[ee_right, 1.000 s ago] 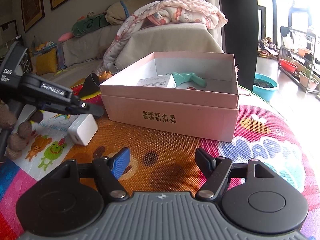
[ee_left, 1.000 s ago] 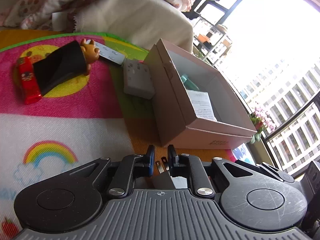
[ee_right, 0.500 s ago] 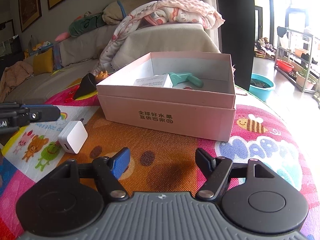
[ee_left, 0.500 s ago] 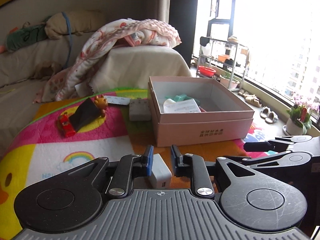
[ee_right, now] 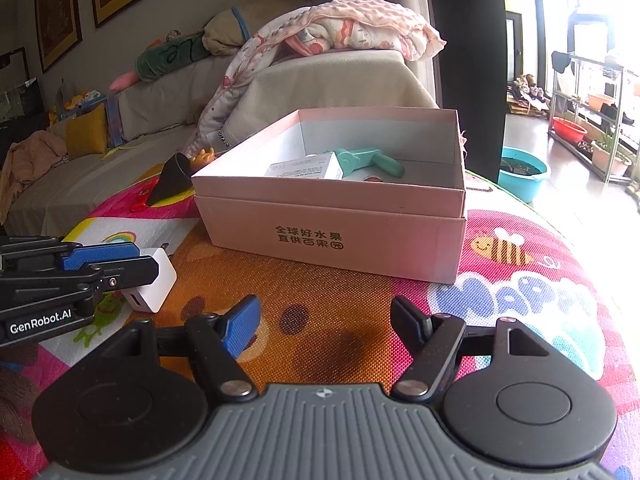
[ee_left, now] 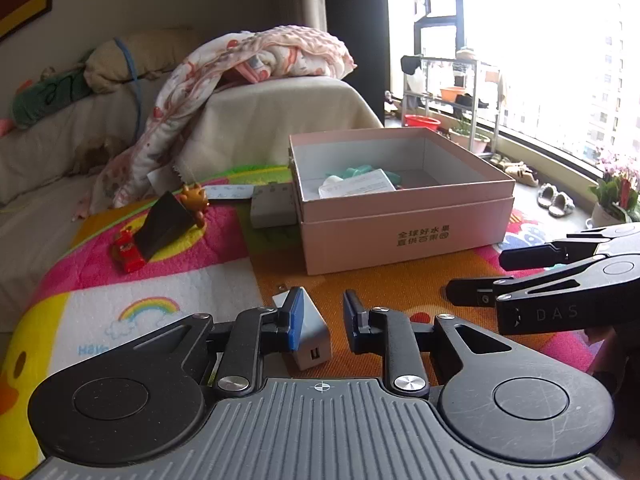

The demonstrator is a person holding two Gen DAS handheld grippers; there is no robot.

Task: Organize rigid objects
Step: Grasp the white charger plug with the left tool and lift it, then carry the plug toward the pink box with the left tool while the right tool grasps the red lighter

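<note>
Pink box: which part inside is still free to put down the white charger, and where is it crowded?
Inside the pink box, the floor along its right wall, beyond the teal tool, looks bare. The left and middle are crowded by the white carton and the tool. The white charger sits on the mat between the open fingers of the left gripper.
</note>
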